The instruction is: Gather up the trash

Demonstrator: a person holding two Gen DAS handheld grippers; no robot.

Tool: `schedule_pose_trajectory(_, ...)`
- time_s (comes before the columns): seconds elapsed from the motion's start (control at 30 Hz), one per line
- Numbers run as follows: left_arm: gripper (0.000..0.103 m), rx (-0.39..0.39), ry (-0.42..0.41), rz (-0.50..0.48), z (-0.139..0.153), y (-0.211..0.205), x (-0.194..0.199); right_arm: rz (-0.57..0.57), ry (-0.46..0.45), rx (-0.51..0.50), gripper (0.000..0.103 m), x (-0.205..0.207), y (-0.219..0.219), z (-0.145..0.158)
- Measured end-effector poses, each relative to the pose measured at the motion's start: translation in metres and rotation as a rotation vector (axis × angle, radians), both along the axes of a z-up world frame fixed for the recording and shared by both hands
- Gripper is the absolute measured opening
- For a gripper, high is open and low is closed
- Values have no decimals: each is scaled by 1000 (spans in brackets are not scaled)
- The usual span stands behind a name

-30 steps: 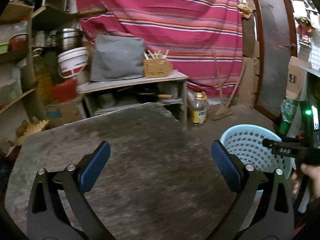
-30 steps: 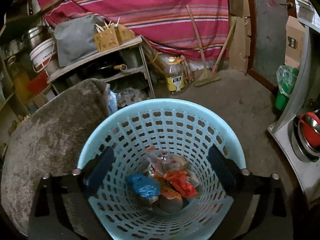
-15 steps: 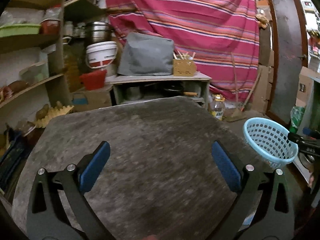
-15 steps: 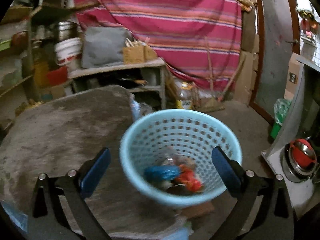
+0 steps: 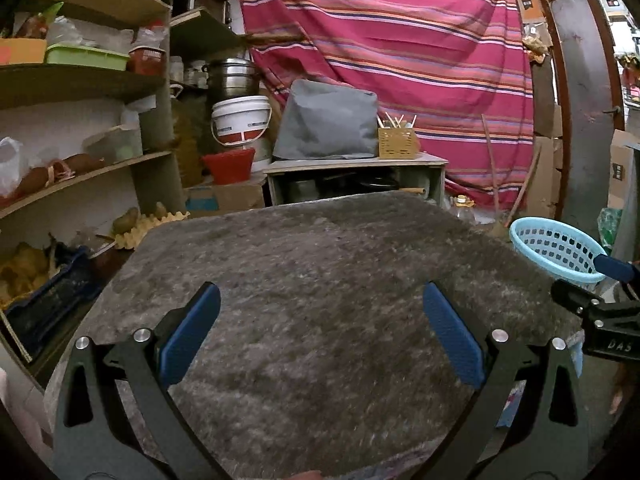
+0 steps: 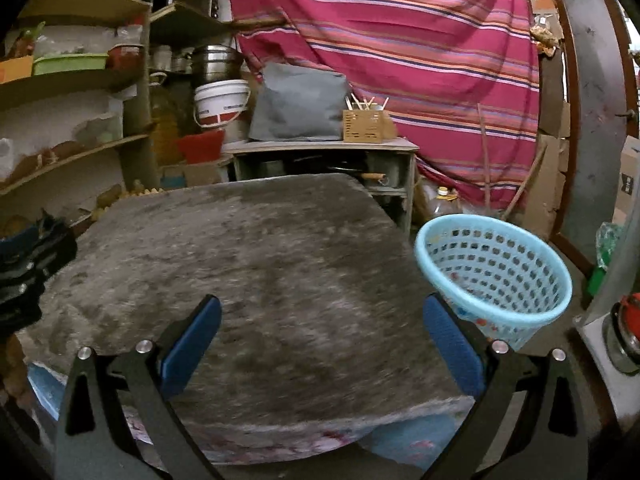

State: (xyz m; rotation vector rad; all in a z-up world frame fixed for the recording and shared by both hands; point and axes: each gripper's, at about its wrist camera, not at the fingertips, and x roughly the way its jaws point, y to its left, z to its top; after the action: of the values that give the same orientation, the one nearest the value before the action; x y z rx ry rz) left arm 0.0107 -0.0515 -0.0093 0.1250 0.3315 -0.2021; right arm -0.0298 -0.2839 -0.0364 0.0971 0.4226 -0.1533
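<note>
A light blue perforated basket (image 6: pixel 494 276) stands on the floor off the table's right side, with bits of colourful trash showing through its holes. The basket (image 5: pixel 556 250) also appears at the right edge of the left wrist view. My left gripper (image 5: pixel 322 336) hovers open over the grey fuzzy tabletop (image 5: pixel 320 264), holding nothing. My right gripper (image 6: pixel 322 338) is open and empty above the near part of the tabletop (image 6: pixel 260 252), its right finger close to the basket. No trash shows on the table.
Cluttered shelves (image 5: pixel 80 80) line the left wall. A low cabinet (image 6: pixel 320 160) with a grey bag and wooden box stands behind the table, before a striped curtain (image 6: pixel 420 40). A door (image 6: pixel 592 120) is at the right, metal pots (image 6: pixel 624 332) at lower right.
Both grippers have drawn back and up from the basket toward the table. The right view went from looking down into the basket to facing the tabletop, basket now to the right.
</note>
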Motion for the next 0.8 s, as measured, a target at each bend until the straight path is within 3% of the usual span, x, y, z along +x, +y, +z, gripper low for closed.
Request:
schedule_pose_trajectory(0.33,98,-1,-24,62,-18,32,-9,10,-72,-51,99,-3,33,0)
schedule_pose_trajectory(0.53,98,-23,-28,91,-19,40,0,23,-58,-7,99,6,34,-3)
schedule_pose_trajectory(0.8,98,-37,-14,98,-20,40,7,26,-79,-46,99,6,43,-2)
